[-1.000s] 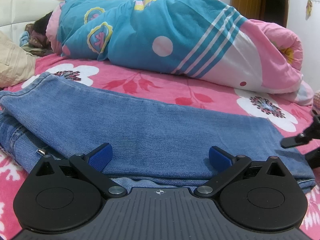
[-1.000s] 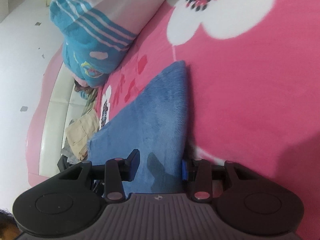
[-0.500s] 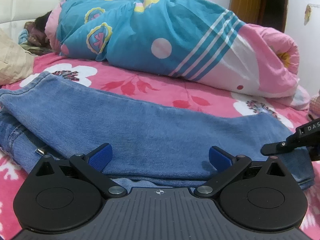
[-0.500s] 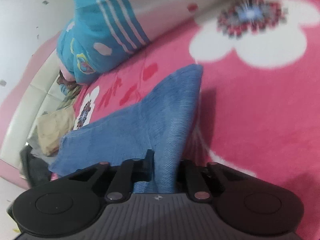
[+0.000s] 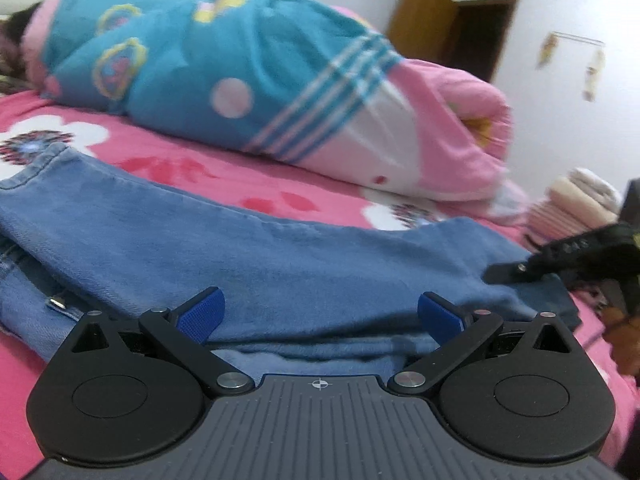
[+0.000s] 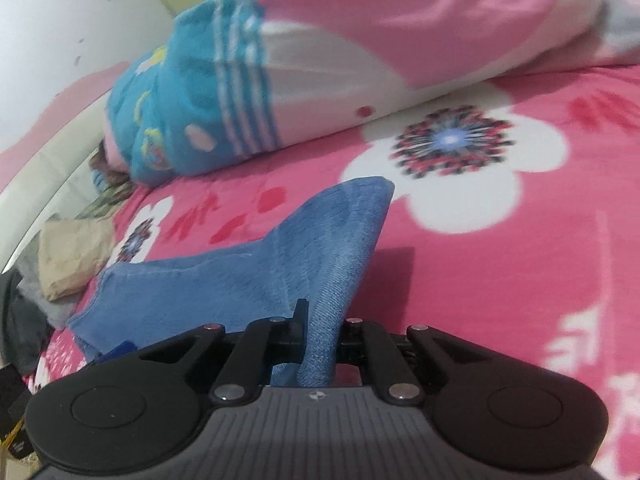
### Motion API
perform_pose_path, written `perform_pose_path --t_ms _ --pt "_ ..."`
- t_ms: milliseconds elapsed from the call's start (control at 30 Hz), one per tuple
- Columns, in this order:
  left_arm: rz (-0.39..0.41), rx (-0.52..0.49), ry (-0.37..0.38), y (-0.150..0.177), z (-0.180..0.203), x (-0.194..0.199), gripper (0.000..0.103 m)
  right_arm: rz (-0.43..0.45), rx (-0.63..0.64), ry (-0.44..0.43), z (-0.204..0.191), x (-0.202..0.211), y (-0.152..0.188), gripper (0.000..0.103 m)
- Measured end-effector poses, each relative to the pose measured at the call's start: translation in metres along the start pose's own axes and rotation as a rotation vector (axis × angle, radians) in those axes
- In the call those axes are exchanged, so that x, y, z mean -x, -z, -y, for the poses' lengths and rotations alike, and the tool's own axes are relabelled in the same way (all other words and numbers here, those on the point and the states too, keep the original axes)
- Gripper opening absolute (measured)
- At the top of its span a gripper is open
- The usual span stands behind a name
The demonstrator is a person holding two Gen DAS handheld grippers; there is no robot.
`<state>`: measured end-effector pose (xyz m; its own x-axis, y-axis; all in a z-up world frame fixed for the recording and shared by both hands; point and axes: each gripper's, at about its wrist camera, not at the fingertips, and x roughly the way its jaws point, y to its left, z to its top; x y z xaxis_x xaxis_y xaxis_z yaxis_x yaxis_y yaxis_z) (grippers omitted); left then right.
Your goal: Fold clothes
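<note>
Two grippers are at work on one pair of blue jeans. The jeans lie long and flat on a pink bed with big white flowers on it. They are folded lengthwise, one leg on top of the other.

The left gripper is low at the near edge of the jeans, about the middle. Its two blue pads are spread wide apart. They sit on the blue cloth but do not pinch it, so this gripper holds nothing.

The right gripper is at the leg end. Its fingers are squeezed tight on a bunch of jeans cloth. The cloth goes up from the fingers like a little tent, and the corner of the leg sticks up above the bed. In the left view the same gripper shows as a dark blurry shape on the far right end of the jeans.

Behind the jeans lies a big rolled quilt, blue and pink with white stripes. A tan cloth sits near the head of the bed; it may be more clothes, but it is too blurry to tell. A brown door is in the far corner.
</note>
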<state>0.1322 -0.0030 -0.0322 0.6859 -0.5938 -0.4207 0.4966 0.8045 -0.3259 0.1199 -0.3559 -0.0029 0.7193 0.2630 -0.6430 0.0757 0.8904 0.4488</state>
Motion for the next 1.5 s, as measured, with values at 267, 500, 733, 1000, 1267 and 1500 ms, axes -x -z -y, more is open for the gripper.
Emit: perform_pose_path --t_ms 267,500,733,1000,1267,1500 --pt "-0.001 -0.064 0.129 0.006 0.022 0.004 0.103 0.010 -0.113 0.131 0.078 0.042 0.004 0.009" --pt "0.063 -0.072 0.197 0.002 0.025 0.002 0.103 0.072 -0.246 0.054 0.120 0.074 0.009 0.044" --pt "0.025 -0.063 0.134 -0.005 0.025 -0.024 0.103 0.027 -0.439 -0.071 0.167 0.044 -0.018 0.044" --pt "-0.010 -0.056 0.105 0.001 0.019 -0.031 0.103 0.063 -0.386 -0.163 0.162 0.018 -0.033 0.014" --pt "-0.016 -0.063 0.103 0.003 0.019 -0.033 0.103 0.124 -0.431 -0.079 0.185 0.008 -0.026 0.020" --pt "-0.011 -0.058 0.105 0.003 0.019 -0.033 0.103 0.040 -0.256 -0.066 0.148 0.000 -0.031 0.022"
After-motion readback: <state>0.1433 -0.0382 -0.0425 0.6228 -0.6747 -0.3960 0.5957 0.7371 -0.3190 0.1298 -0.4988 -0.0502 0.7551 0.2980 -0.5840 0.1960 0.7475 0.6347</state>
